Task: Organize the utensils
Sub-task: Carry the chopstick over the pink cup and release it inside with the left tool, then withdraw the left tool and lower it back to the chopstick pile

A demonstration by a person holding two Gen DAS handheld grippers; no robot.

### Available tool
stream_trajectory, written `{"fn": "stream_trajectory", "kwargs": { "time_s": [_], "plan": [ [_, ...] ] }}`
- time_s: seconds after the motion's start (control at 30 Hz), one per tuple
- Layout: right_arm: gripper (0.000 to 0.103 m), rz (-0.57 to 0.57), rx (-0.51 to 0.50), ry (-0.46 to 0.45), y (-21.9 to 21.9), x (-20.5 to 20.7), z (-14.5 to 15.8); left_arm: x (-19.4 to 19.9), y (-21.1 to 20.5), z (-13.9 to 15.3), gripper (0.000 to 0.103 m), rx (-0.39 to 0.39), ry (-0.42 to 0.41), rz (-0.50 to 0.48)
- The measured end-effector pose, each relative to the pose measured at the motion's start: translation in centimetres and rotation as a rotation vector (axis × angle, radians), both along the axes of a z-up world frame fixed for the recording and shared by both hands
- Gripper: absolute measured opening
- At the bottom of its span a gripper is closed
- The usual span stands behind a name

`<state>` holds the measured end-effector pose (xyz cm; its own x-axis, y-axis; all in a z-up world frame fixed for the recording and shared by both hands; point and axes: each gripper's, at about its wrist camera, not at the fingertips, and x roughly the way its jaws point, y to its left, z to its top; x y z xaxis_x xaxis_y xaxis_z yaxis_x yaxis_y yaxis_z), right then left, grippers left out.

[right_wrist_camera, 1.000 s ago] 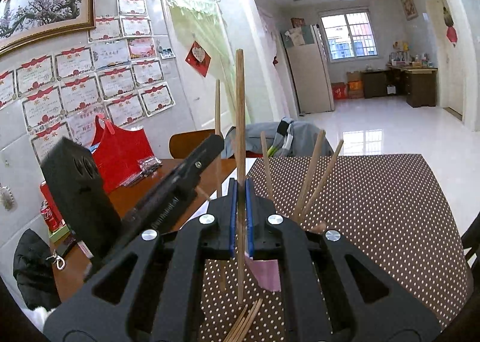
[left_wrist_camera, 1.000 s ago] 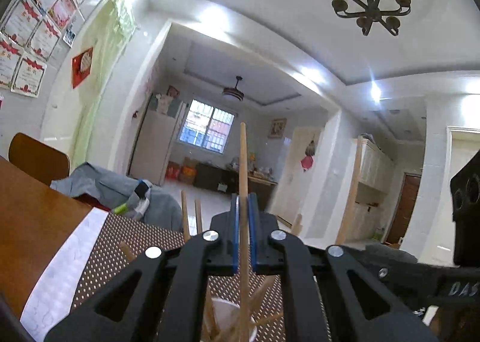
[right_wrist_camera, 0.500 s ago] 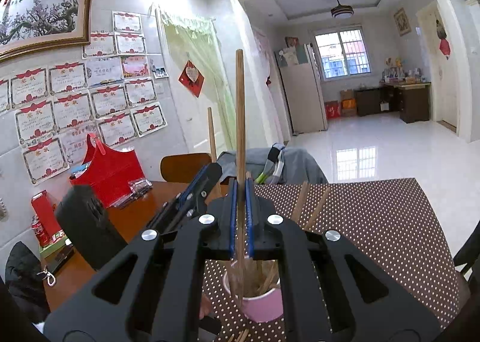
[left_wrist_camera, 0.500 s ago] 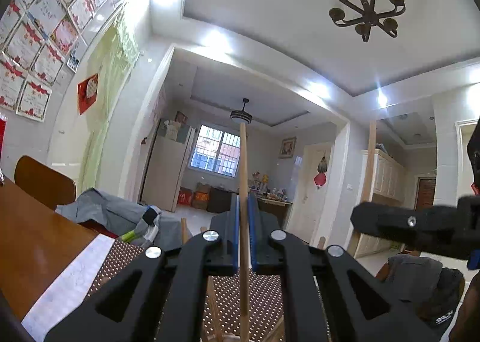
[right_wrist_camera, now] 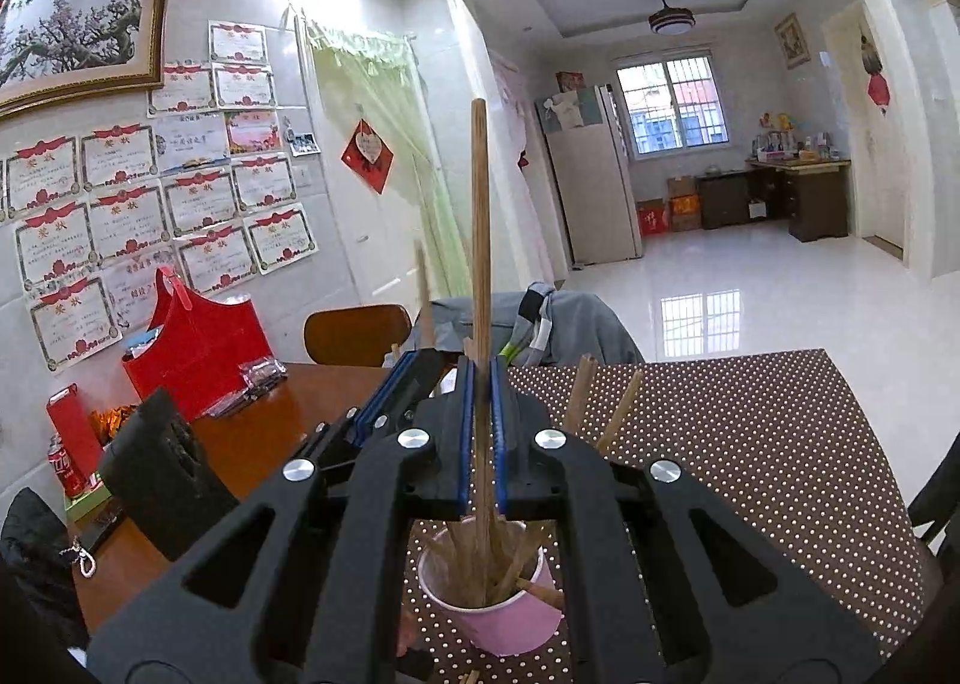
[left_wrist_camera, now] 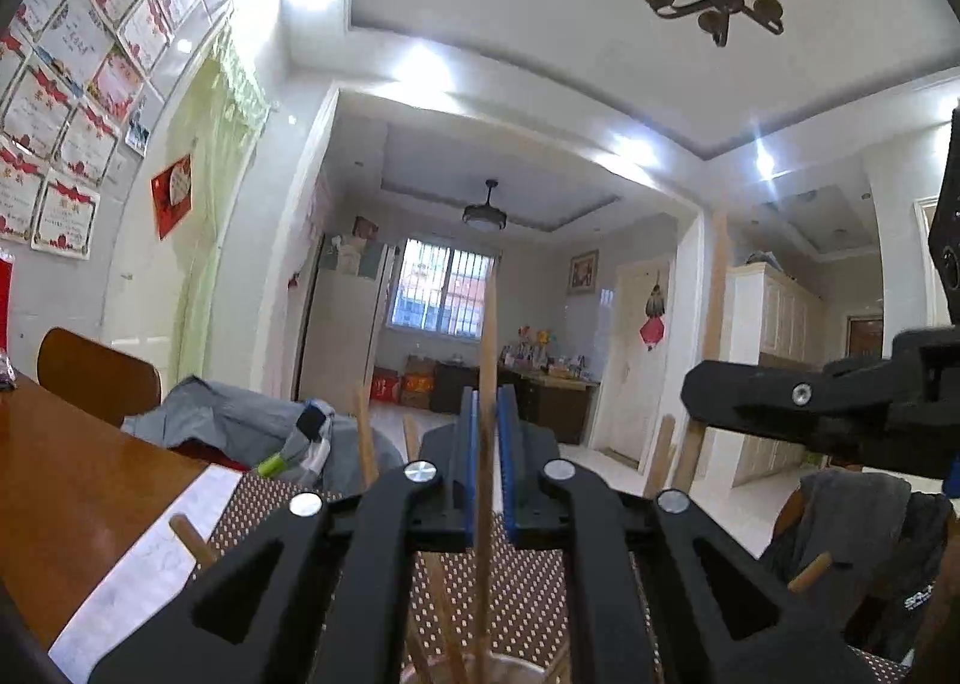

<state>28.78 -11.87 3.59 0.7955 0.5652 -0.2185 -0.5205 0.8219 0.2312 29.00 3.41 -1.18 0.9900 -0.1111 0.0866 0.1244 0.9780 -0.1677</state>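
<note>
**Wooden chopsticks go upright into a pink cup**

Wooden and pale, a chopstick [left_wrist_camera: 487, 384] stands upright between the blue pads of the left gripper [left_wrist_camera: 487, 468] in the left wrist view. The jaws are opening, and a sliver of daylight shows on the stick's right side, so the pads appear to be letting go. Its lower end drops toward the rim of a cup [left_wrist_camera: 510, 669] at the frame's bottom edge, where other sticks already lean. The right gripper [left_wrist_camera: 708, 396] reaches in from the right, above the dotted tablecloth [left_wrist_camera: 528, 582].

From the right wrist view, the right gripper [right_wrist_camera: 480, 432] is clamped tight on a second, darker chopstick [right_wrist_camera: 480, 240], held vertical with its tip inside the pink cup [right_wrist_camera: 504, 618]. The cup stands on the dotted tablecloth [right_wrist_camera: 750, 444], crowded with leaning sticks. The left gripper [right_wrist_camera: 384, 402] sits just beside it, to the left.

Doing this step well likely means freeing the left stick fully before backing that hand straight away, so the pads do not drag it over. The right hand should keep its stick plumb, lower it until the tip rests in the cup, and only then release, without nudging the light cup.
</note>
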Motion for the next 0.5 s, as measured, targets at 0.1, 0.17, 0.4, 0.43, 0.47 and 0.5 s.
{"fn": "stream_trajectory", "kwargs": {
  "time_s": [0.1,0.17,0.4,0.43,0.47,0.5],
  "plan": [
    [0.006,0.002,-0.007,0.015,0.2,0.1,-0.5,-0.3,0.2,0.0,0.036,0.002,0.029,0.002],
    [0.006,0.003,-0.006,0.027,0.2,0.2,-0.7,-0.7,0.2,0.1,0.037,0.014,0.039,-0.002],
    [0.006,-0.005,-0.015,0.05,0.3,-0.1,-1.2,-1.7,0.9,1.2,0.046,0.013,0.099,-0.015],
    [0.006,-0.008,-0.016,0.052,0.3,-0.2,-1.3,-1.9,1.1,1.4,0.047,0.008,0.112,-0.015],
    [0.006,-0.01,-0.017,0.057,0.3,-0.3,-1.4,-2.1,1.2,1.5,0.051,0.006,0.125,-0.011],
    [0.006,-0.013,-0.019,0.061,0.3,-0.4,-1.5,-2.2,1.3,1.5,0.053,0.005,0.136,-0.006]
  ]
}}
